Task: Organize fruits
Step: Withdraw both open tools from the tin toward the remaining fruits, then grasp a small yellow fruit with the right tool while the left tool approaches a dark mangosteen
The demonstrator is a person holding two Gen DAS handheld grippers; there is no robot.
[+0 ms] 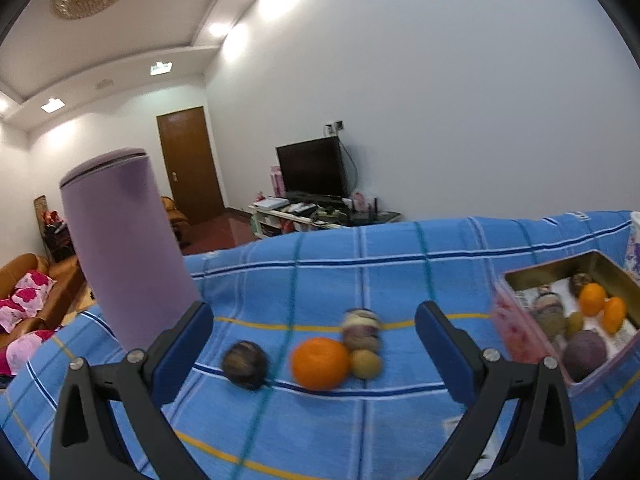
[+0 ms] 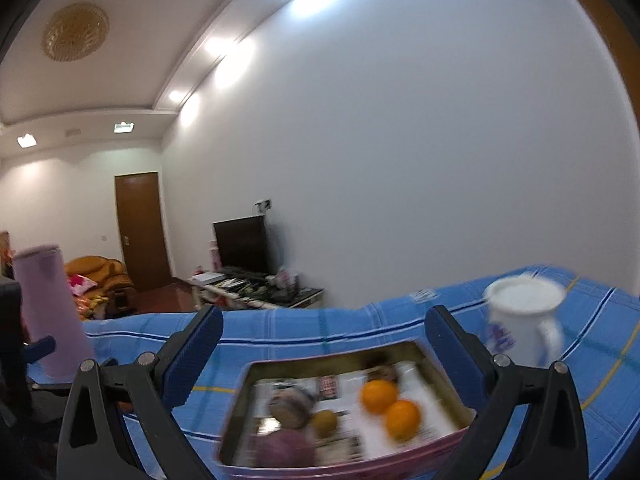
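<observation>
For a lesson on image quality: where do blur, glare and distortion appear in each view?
Left wrist view: loose fruit such as the orange is motion-smeared, ceiling lights flare, the blue cloth bows. Right wrist view: the tin and mug are blurred, wall glare, curved edges.

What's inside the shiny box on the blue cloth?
The box holds two oranges, a small yellowish fruit and a few dark purplish fruits, lying on printed paper. Blur hides what kind the dark ones are, and the paper covers the bottom.
</observation>
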